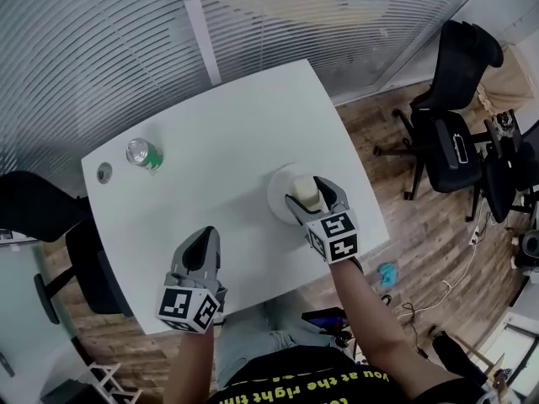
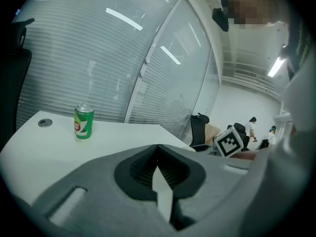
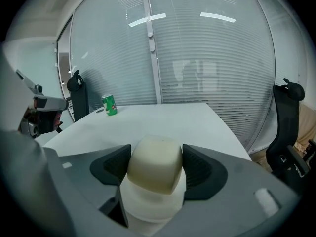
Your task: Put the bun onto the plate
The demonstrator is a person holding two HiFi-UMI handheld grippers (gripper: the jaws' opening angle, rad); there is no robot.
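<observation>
- Two grippers show over the table (image 1: 227,124) in the head view: the right gripper (image 1: 317,188) grasps the bun (image 1: 303,190) over the plate (image 1: 277,194), and the left gripper (image 1: 202,236) is well apart from it.
- Left gripper view: jaws pressed together, nothing between; a can (image 2: 83,123) stands ahead, leftward.
- Right gripper view: jaws clamp the bun's sides, plate just beneath.

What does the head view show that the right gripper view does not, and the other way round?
Only the head view: the right gripper from above, with its marker cube and the person's forearm behind it. Only the right gripper view: the dark ribbed pads pressing on both sides of the bun. Both share the bun, the white table and the green can.
</observation>
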